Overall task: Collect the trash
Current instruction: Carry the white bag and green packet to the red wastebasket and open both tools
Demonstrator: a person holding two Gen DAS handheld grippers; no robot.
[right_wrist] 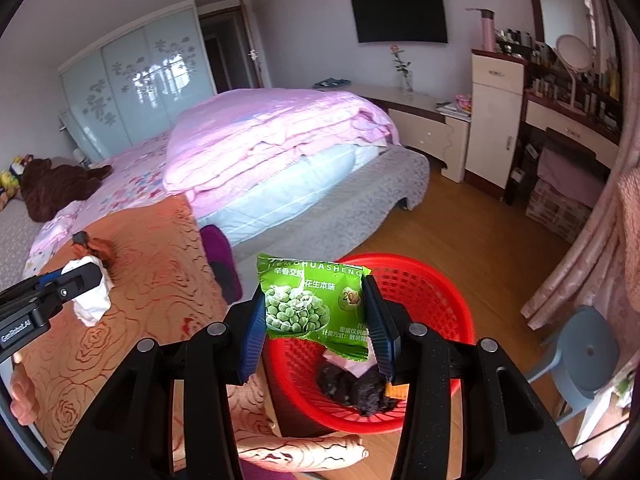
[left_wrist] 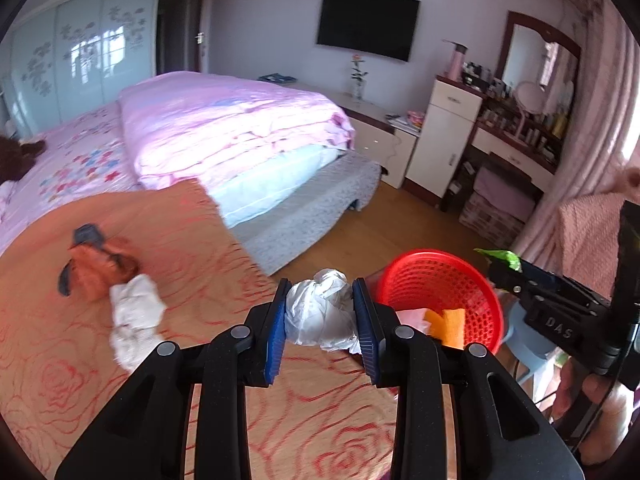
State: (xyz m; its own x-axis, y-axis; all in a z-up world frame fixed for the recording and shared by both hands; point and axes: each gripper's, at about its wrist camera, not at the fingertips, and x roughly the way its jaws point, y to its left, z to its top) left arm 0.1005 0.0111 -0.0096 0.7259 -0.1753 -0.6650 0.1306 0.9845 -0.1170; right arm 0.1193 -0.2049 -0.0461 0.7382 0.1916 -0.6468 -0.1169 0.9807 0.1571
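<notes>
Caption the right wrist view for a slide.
Right gripper holds a green snack packet above the red basket.

Home bedroom. Large bed [right_wrist: 280, 152] with folded pink quilt [left_wrist: 232, 128] on top, sliding-door wardrobe [left_wrist: 80, 60] with flower decals, wall-mounted TV [right_wrist: 400, 10], low bedside cabinet [right_wrist: 420, 120], dressing table with mirror [left_wrist: 528, 56] and crowded cosmetics, wood floor [right_wrist: 460, 224], pink curtains [right_wrist: 592, 240], plush toy [right_wrist: 56, 188] on bed.
</notes>
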